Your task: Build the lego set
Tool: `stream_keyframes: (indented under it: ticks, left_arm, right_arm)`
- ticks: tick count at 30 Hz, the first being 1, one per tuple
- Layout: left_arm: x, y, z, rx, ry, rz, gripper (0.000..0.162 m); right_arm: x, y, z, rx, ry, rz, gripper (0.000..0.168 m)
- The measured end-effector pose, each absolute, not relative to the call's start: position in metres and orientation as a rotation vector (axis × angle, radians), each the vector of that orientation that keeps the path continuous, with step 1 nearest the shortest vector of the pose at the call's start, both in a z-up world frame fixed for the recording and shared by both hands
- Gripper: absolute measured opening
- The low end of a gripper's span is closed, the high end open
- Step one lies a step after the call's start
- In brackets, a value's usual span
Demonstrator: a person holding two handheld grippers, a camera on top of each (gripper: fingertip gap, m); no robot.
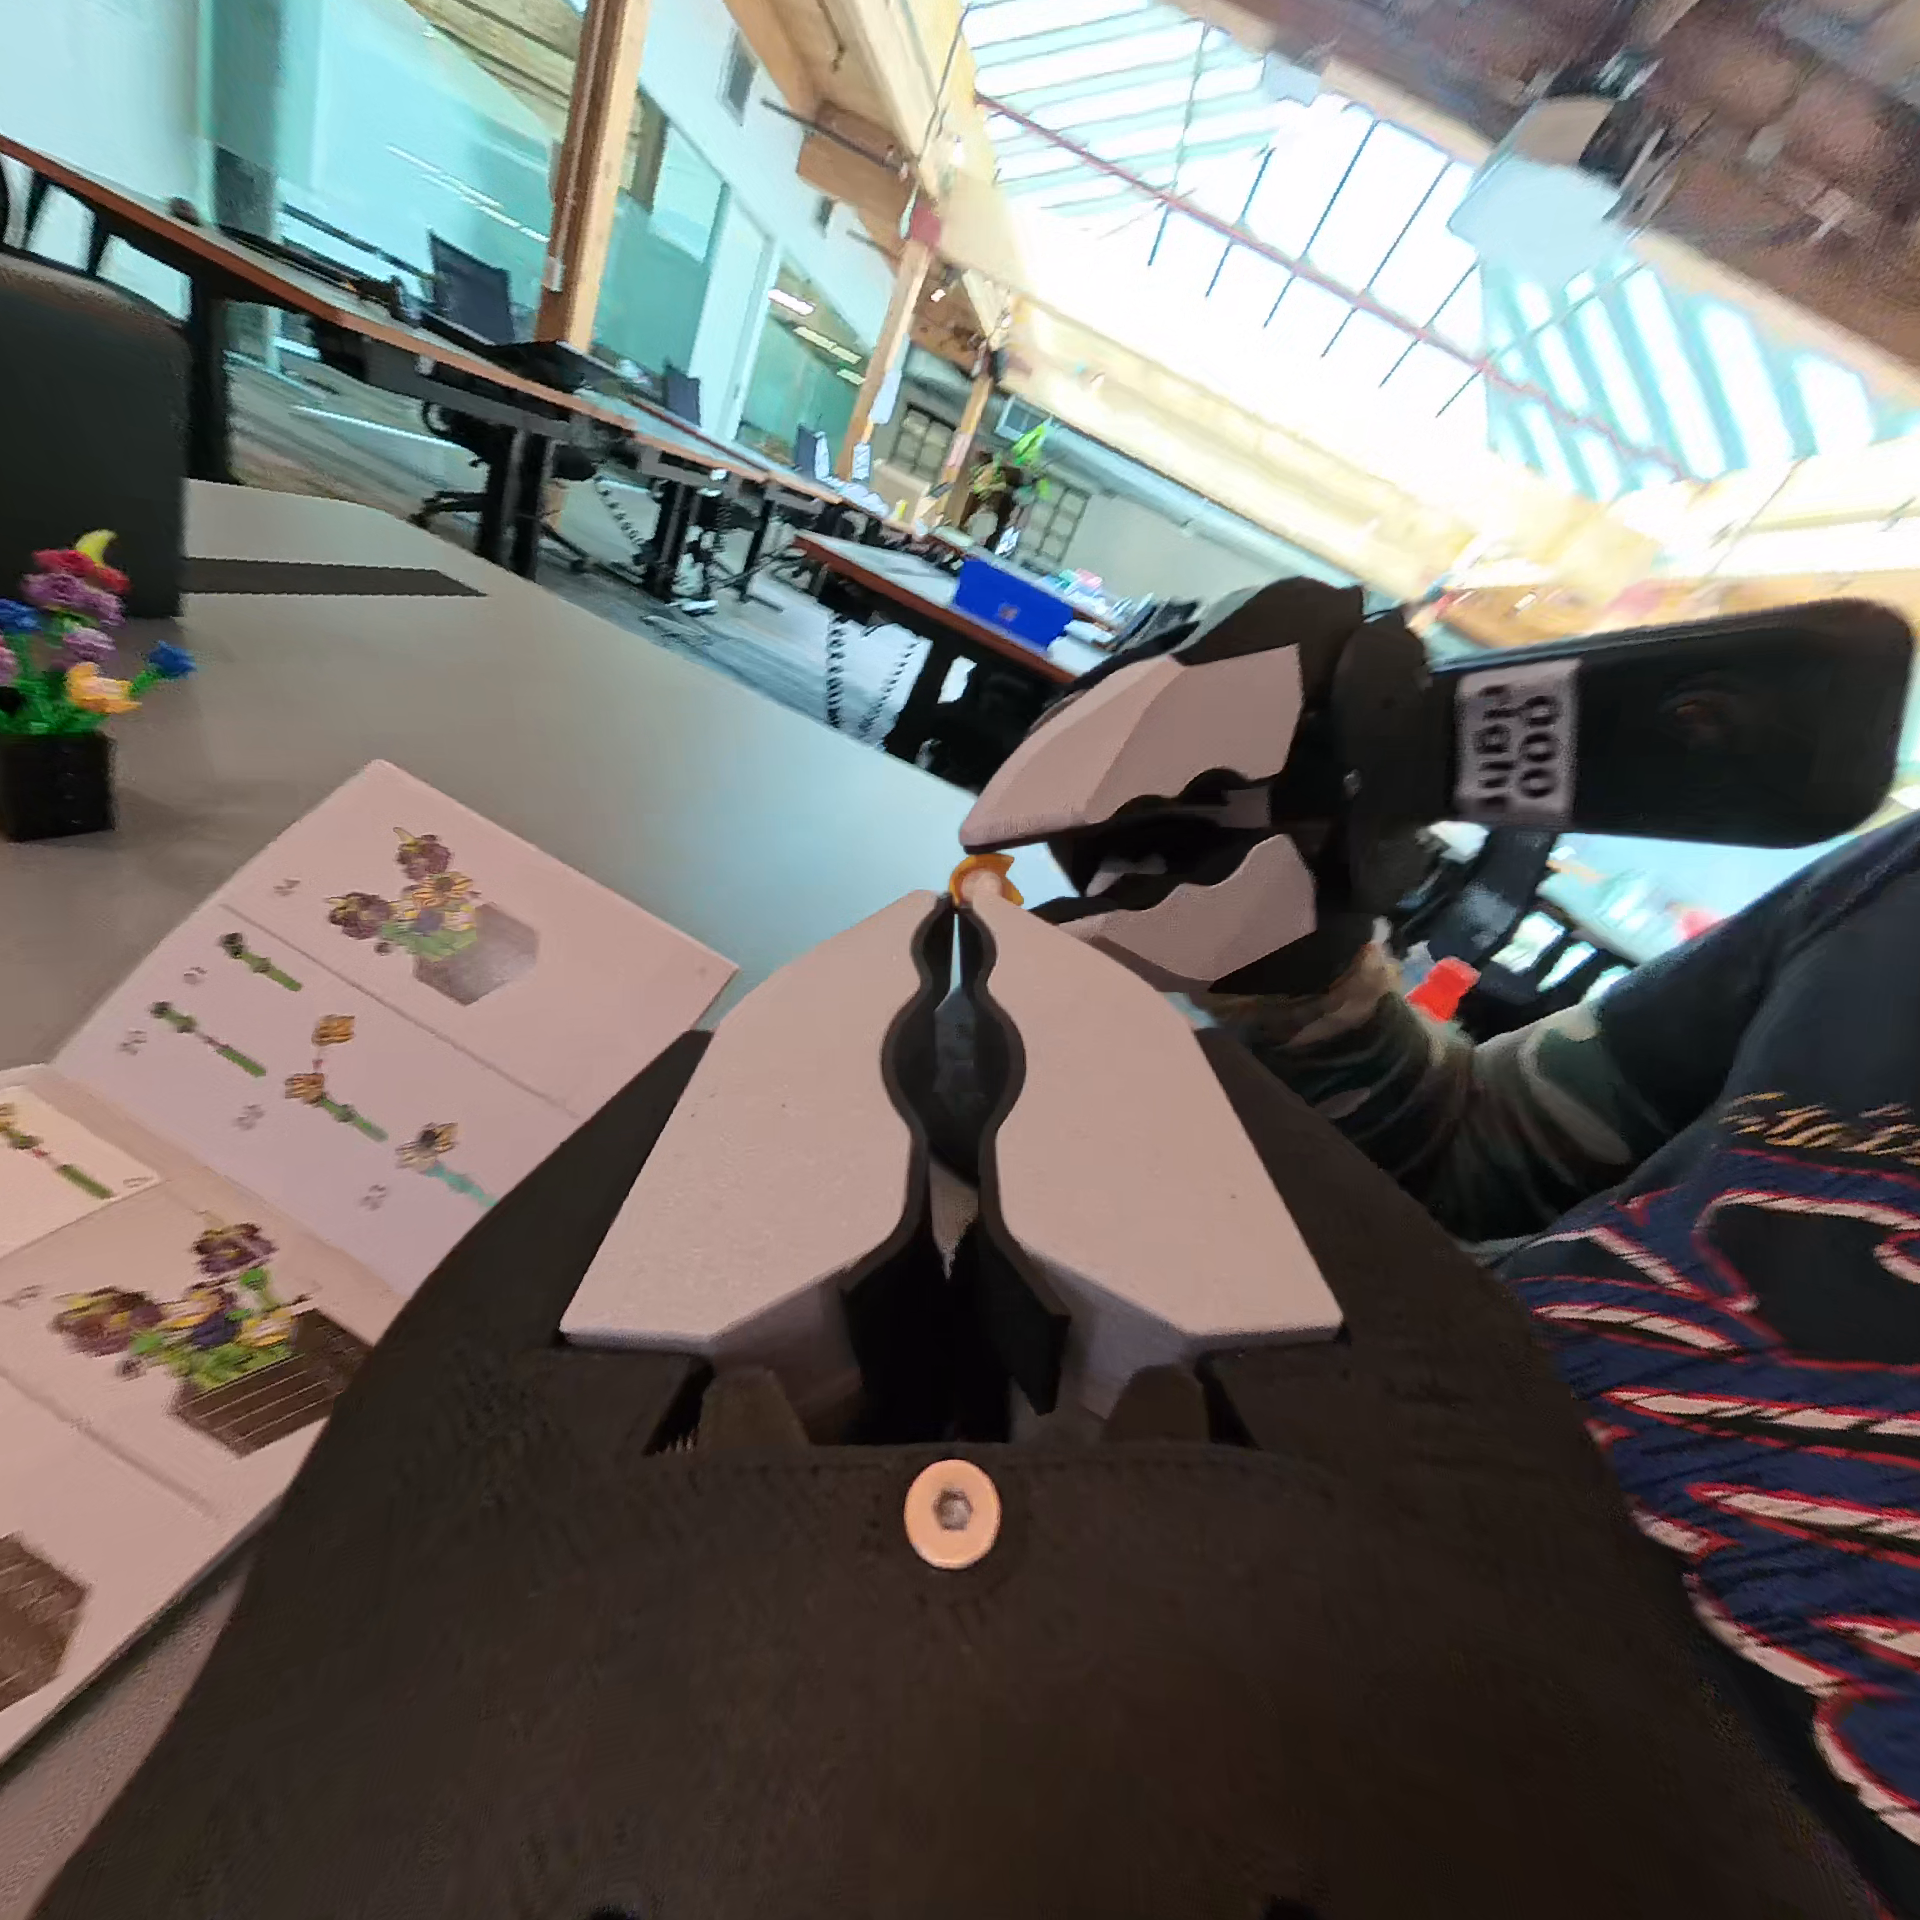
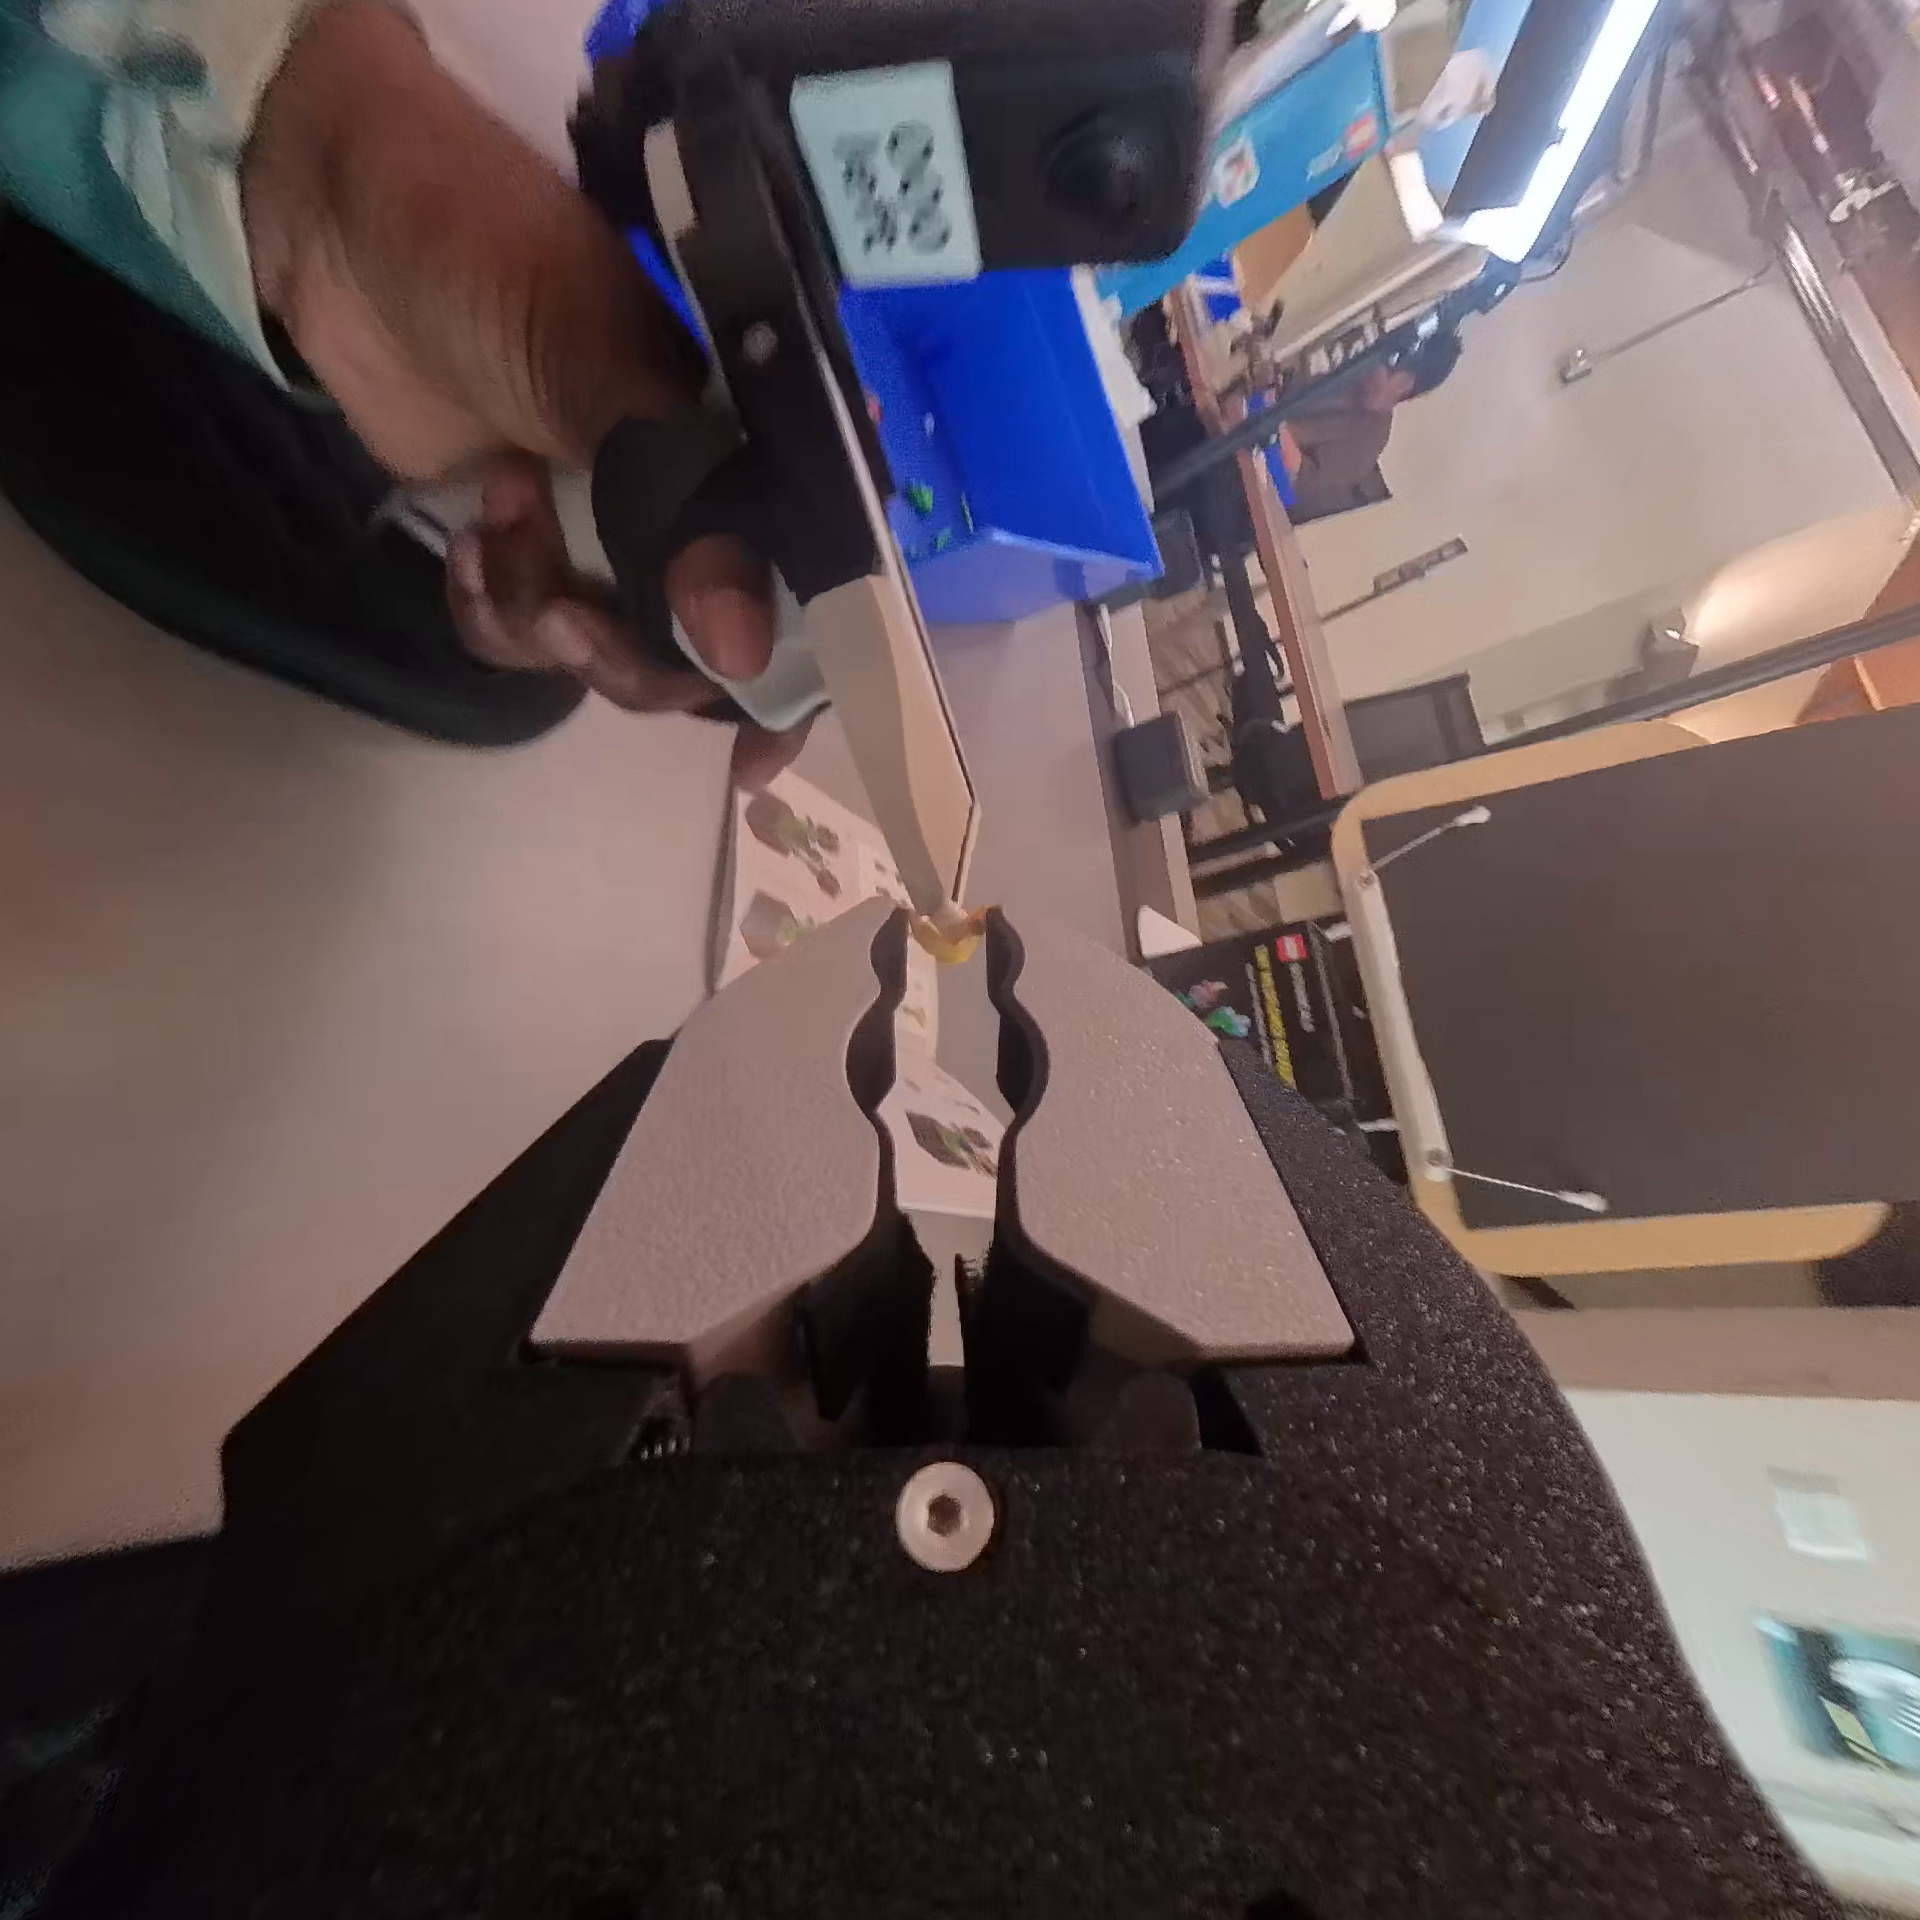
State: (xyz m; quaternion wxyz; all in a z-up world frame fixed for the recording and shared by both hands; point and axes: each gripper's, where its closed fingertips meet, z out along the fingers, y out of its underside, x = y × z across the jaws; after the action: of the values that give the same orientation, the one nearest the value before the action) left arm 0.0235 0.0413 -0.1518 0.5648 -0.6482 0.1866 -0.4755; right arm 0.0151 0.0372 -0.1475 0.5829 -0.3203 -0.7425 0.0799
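A: Where is the small orange piece (image 1: 985,883) seen?

B: It is pinched at the very tips of the left gripper (image 1: 966,906), whose jaws are drawn almost together on it, well above the grey table (image 1: 540,707). In the right wrist view the same piece (image 2: 943,932) is seen just ahead of the right gripper (image 2: 943,920), between its tips.

A: Is it gripped by the right gripper as well?

B: That cannot be told. A narrow gap is kept between the right jaws, and contact with the piece is not clearly shown. From the left view the right gripper (image 1: 1023,868) is seen with parted fingers, its upper tip just over the piece.

A: What is found around it?

B: An open instruction booklet (image 1: 343,1049) is laid flat on the table below and to the left. A finished flower model in a black pot (image 1: 62,686) is stood farther back near the table's left edge. Nothing is seen between the two grippers and the piece.

A: And open room?

B: Bare tabletop is left beyond the booklet up to the far edge, past which rows of desks are seen.

A: What is shown by one view only?

B: A blue bin (image 2: 997,436) behind the left gripper (image 2: 951,883) and the person's hand (image 2: 488,343) holding it are shown only by the right view, with a black product box (image 2: 1278,1029) to the right. The flower model is shown only by the left view.
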Motion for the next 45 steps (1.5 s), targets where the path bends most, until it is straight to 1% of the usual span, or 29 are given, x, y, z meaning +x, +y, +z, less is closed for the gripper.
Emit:
stream_keyframes:
  ticks: [1,3,4,6,9,15,18,23,24,25,26,28,29,30,32,34,38,45]
  left_arm:
    - [0.023,0.039,-0.148,-1.502,0.417,-1.183,0.001]
    - [0.022,0.034,-0.138,-1.436,0.369,-1.353,0.001]
    - [0.023,0.03,-0.133,-1.402,0.354,-1.447,0.001]
    - [0.023,0.023,-0.125,-1.329,0.324,-1.606,0.001]
    - [0.023,0.017,-0.116,-1.254,0.286,-1.756,0.001]
    - [0.025,0.014,-0.111,-1.192,0.252,-1.876,0.001]
    - [0.027,0.011,-0.11,-1.174,0.254,-1.916,0.001]
    - [0.027,0.014,-0.114,-1.218,0.273,-1.864,0.002]
    - [0.026,0.016,-0.116,-1.237,0.287,-1.816,0.008]
    - [0.024,0.017,-0.119,-1.261,0.312,-1.754,0.019]
    - [0.022,0.019,-0.122,-1.294,0.354,-1.666,0.026]
    - [0.018,0.024,-0.13,-1.375,0.455,-1.403,0.044]
    - [0.018,0.024,-0.131,-1.395,0.506,-1.284,0.05]
    - [0.018,0.023,-0.128,-1.389,0.543,-1.216,0.051]
    - [0.019,0.022,-0.118,-1.359,0.531,-1.209,0.05]
    - [0.017,0.025,-0.113,-1.339,0.461,-1.277,0.042]
    - [0.019,0.028,-0.118,-1.352,0.403,-1.378,0.033]
    - [0.026,0.025,-0.12,-1.358,0.423,-1.412,0.02]
  right_arm:
    - [0.015,0.034,-0.144,-0.759,-1.714,0.274,0.016]
    - [0.017,0.027,-0.135,-0.79,-1.666,0.513,0.025]
    - [0.018,0.024,-0.131,-0.803,-1.648,0.641,0.026]
    - [0.019,0.019,-0.127,-0.811,-1.616,0.837,0.026]
    - [0.02,0.016,-0.117,-0.772,-1.542,0.996,0.02]
    - [0.015,0.01,-0.112,-0.728,-1.509,1.073,0.018]
    - [0.015,0.009,-0.11,-0.706,-1.504,1.102,0.013]
    - [0.016,0.012,-0.114,-0.746,-1.514,1.099,0.012]
    - [0.016,0.014,-0.113,-0.761,-1.5,1.105,0.012]
    - [0.017,0.017,-0.112,-0.779,-1.487,1.118,0.012]
    - [0.018,0.02,-0.113,-0.806,-1.478,1.125,0.012]
    - [0.019,0.026,-0.115,-0.845,-1.477,1.092,0.012]
    - [0.019,0.028,-0.118,-0.854,-1.491,1.057,0.012]
    - [0.018,0.029,-0.121,-0.861,-1.51,1.022,0.012]
    - [0.016,0.028,-0.124,-0.861,-1.535,0.979,0.012]
    - [0.013,0.025,-0.123,-0.834,-1.532,0.959,0.012]
    - [0.009,0.024,-0.124,-0.78,-1.535,0.872,0.013]
    - [0.006,0.022,-0.124,-0.744,-1.548,0.816,0.013]
